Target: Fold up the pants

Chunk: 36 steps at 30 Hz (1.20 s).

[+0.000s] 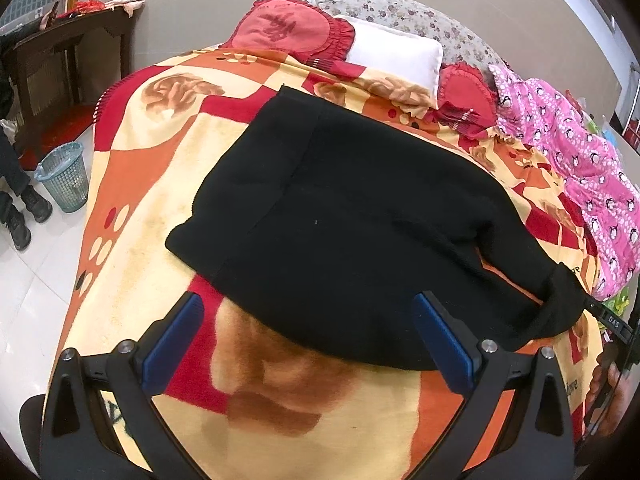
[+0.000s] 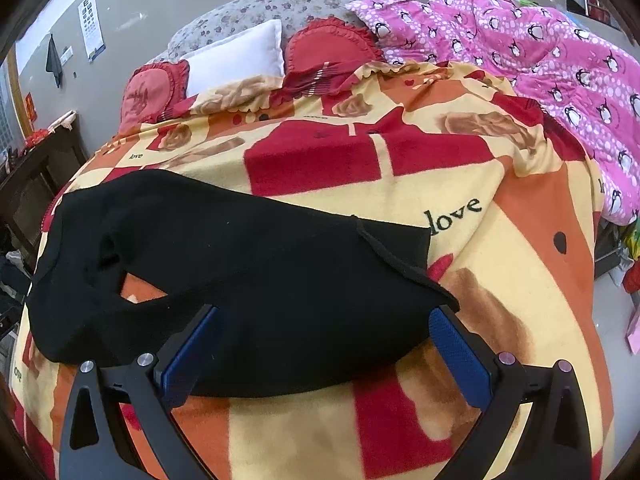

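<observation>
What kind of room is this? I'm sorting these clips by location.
Most likely a bedroom. The black pants lie on a bed covered by a patterned blanket, with a white pillow and red cushions at its head and a pink penguin quilt alongside. A small wastebasket stands on the tiled floor.

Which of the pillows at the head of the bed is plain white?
The rectangular pillow between the two red frilled cushions; only this one has no colour or frill.
</observation>
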Available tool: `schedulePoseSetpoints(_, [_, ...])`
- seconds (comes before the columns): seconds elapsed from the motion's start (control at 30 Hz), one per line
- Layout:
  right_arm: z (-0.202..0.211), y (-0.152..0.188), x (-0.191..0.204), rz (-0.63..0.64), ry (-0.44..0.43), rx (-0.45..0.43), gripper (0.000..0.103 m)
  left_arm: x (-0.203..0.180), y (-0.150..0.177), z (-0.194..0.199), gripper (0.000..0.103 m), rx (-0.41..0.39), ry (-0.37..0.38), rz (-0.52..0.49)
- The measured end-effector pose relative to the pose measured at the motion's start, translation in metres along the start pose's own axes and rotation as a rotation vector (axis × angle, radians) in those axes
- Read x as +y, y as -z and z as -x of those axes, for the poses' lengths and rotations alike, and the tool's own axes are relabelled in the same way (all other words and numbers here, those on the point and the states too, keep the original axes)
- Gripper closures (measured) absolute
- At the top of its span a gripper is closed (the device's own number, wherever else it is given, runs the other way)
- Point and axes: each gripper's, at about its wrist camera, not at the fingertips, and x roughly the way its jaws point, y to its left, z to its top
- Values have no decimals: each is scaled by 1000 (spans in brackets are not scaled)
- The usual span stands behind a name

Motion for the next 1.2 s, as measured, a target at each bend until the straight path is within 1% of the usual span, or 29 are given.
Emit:
schedulePoseSetpoints(0.3, [-13, -3, 2, 11, -2, 17, 0, 11, 0, -3, 0, 23, -26, 12])
schedulePoseSetpoints(0.47, [-20, -9, 2, 21, -5, 20, 0, 13, 0, -4, 0, 31, -42, -8])
schedulePoseSetpoints(0.6, [-35, -21, -2, 25, -4, 25, 0, 23, 2, -7, 0, 58, -48, 6])
schedulePoseSetpoints(0.7, [-49, -28, -3, 22, -31, 29, 3, 31, 4, -7, 0, 63, -63, 28])
schedulePoseSetpoints(0.73, [-53, -30, -3, 30, -36, 32, 10, 33, 4, -7, 0, 66, -63, 34])
schedulePoseSetpoints(0.77, [-59, -31, -2, 42, -33, 42, 30, 34, 4, -7, 0, 67, -61, 41])
schedulePoseSetpoints(0.8, [-62, -31, -2, 46, -31, 53, 45, 34, 4, -6, 0, 67, -58, 45])
schedulePoseSetpoints(0.83, [-62, -30, -2, 46, -39, 56, 65, 34, 4, -5, 0, 67, -56, 45])
schedulePoseSetpoints(0.87, [-57, -29, -4, 39, -71, 43, 83, 33, 4, -5, 0, 64, -52, 43])
schedulePoseSetpoints(0.9, [-49, -29, -7, 26, -108, 32, 90, 33, 3, -4, 0, 61, -50, 39])
schedulePoseSetpoints(0.93, [-41, -27, -10, 15, -131, 21, 92, 31, 3, -3, 0, 60, -52, 34])
schedulePoseSetpoints(1.0, [-13, -22, -16, 9, -163, -31, 92, 30, 2, -3, 0, 62, -48, 28])
schedulePoseSetpoints(1.07, [17, -11, -20, 35, -168, -73, 93, 30, 2, -2, 0, 64, -39, 27])
schedulePoseSetpoints(1.13, [39, 1, -23, 55, -156, -85, 93, 30, 3, -1, 0, 67, -33, 33])
schedulePoseSetpoints(1.2, [59, 20, -31, 75, -138, -72, 93, 34, 4, 0, 0, 70, -23, 47])
